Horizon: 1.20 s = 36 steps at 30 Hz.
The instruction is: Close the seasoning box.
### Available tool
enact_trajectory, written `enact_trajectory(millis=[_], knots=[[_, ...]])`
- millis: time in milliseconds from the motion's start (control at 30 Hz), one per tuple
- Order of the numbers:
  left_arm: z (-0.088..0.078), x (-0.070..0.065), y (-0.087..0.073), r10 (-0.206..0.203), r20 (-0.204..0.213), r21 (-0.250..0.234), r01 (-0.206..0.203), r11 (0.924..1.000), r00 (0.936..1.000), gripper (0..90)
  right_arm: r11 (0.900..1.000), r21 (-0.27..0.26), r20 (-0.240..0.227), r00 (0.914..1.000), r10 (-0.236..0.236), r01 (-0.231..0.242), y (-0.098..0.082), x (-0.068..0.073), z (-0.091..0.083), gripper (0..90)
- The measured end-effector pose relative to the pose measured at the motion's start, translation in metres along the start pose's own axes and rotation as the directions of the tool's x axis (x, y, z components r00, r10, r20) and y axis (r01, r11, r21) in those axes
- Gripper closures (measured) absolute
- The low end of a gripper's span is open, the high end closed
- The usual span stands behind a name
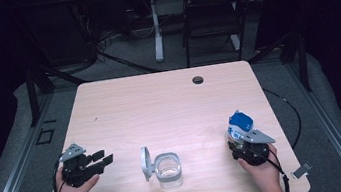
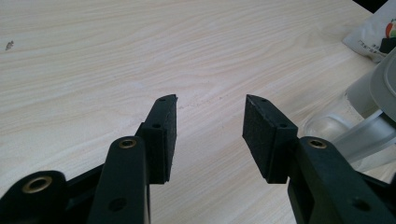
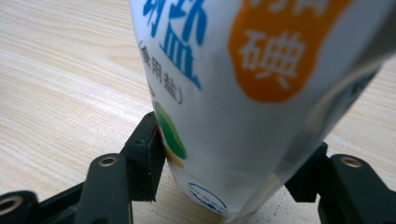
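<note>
Salt bag clamped in right hand-held gripper — jar open, lid beside

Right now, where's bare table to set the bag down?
Free: the whole far half of the table, from the cable hole down to the clear jar, and the strip between jar and salt bag. Crowded: the near edge, with the left gripper, the jar's open lid and the right gripper gripping the bag.

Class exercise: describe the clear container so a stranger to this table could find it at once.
On the pale wooden table, look at the near edge, midway between the two hands. The clear container stands there, see-through, its grey lid flipped open at its left.
</note>
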<state>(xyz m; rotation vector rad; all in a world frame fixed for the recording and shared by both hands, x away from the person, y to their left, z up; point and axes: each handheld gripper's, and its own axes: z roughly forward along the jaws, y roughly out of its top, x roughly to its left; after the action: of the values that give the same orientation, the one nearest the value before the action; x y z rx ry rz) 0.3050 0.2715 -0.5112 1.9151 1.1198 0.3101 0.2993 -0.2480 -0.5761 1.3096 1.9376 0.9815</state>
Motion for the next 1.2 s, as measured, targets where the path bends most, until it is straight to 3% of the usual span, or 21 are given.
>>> enact_trajectory(millis=[367,400,467,1033,1100,1200], knots=[[0.0001,0.0008,-0.0004,-0.003,-0.001,-0.002,0.003,1.0000,1.0000,55.3,1.000,-0.017,-0.004,1.0000,0.005,-0.005,-0.0014,0.0001,0.0004,40.6],[0.0002,0.0008,-0.0004,-0.003,-0.001,-0.002,0.003,1.0000,1.0000,55.3,0.999,0.021,0.006,0.9994,-0.033,0.033,0.0002,-0.0022,-0.0025,40.8],[0.0002,0.0010,-0.0004,-0.003,-0.002,-0.002,0.003,1.0000,1.0000,55.3,1.000,-0.016,-0.003,1.0000,-0.007,0.007,-0.0013,0.0003,0.0003,41.0],[-0.0012,0.0023,-0.0008,-0.012,-0.004,-0.003,0.012,0.9999,0.9999,55.3,0.998,-0.039,-0.027,0.9988,-0.040,0.039,-0.0001,0.0011,-0.0006,41.7],[-0.0012,0.0024,-0.0009,-0.012,-0.005,-0.002,0.012,0.9999,0.9999,55.3,0.998,-0.065,-0.042,0.9988,-0.026,0.023,0.0018,0.0010,-0.0017,41.7],[-0.0013,0.0026,-0.0010,-0.012,-0.005,-0.002,0.012,0.9999,0.9999,55.3,0.998,-0.055,-0.036,0.9989,-0.031,0.029,0.0036,0.0003,-0.0036,41.7]])
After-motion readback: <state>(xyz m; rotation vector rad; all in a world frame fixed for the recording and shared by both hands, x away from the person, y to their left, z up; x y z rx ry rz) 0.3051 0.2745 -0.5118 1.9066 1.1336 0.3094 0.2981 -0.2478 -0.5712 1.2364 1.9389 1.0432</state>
